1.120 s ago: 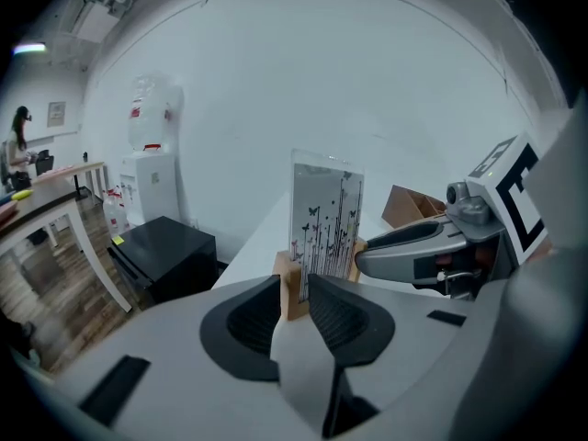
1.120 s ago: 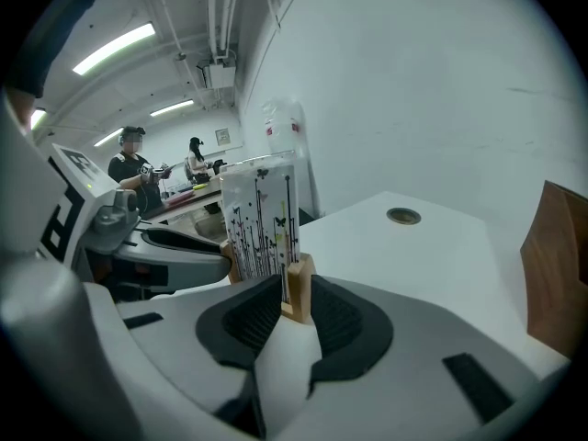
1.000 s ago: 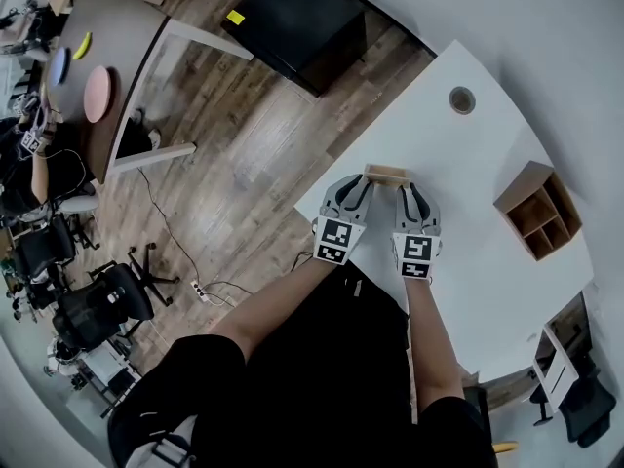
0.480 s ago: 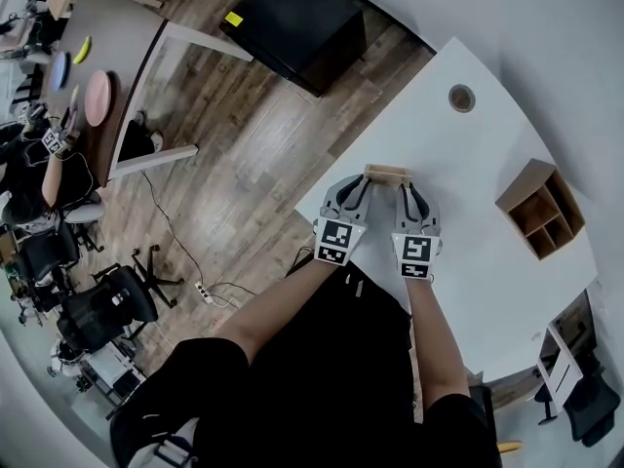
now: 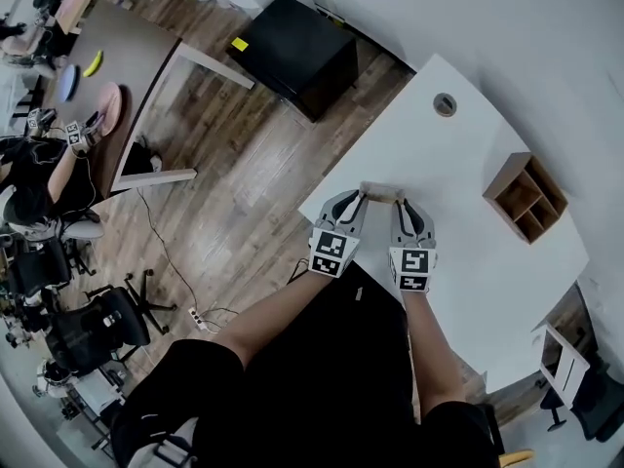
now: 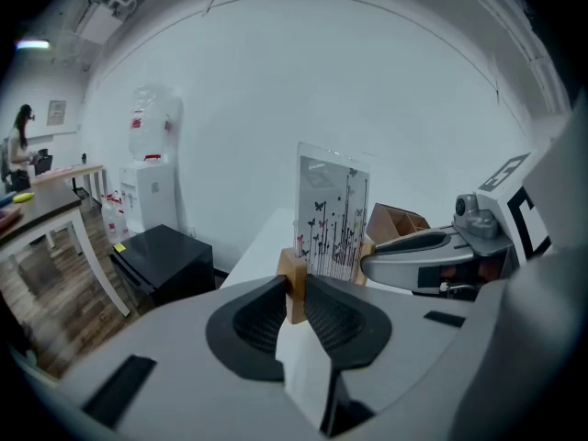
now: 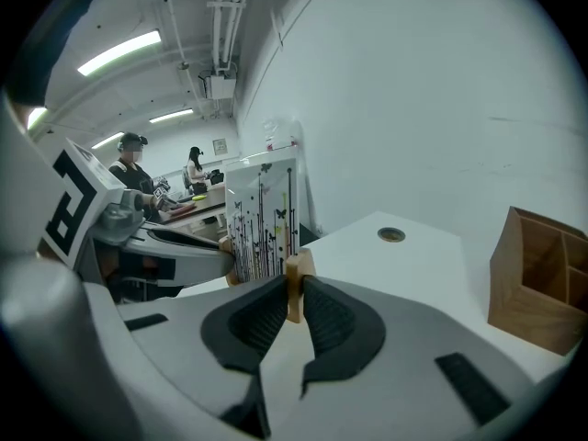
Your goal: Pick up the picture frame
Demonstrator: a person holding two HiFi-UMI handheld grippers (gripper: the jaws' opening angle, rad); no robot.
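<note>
The picture frame [image 5: 382, 194] is a clear panel printed with butterflies [image 6: 333, 217] standing in a light wooden base, over the near edge of the white table [image 5: 468, 252]. My left gripper [image 5: 357, 201] is shut on the left end of the wooden base [image 6: 294, 288]. My right gripper [image 5: 401, 205] is shut on the right end of the base [image 7: 294, 288]. In the right gripper view the panel [image 7: 262, 219] rises upright behind the jaws. Each gripper shows in the other's view, the right gripper [image 6: 432, 255] and the left gripper [image 7: 175, 246]. Whether the base touches the table is hidden.
A wooden desk organizer [image 5: 524, 197] stands on the table to the right. A round cable hole [image 5: 445, 104] lies at the far end. A black cabinet [image 5: 292, 55] sits on the wood floor beyond the table's left edge. People work at another table [image 5: 127, 76] far left.
Both grippers stay shut on the frame's base. The frame and grippers have shifted slightly toward me relative to the table, and the head camera's aim has drifted.
</note>
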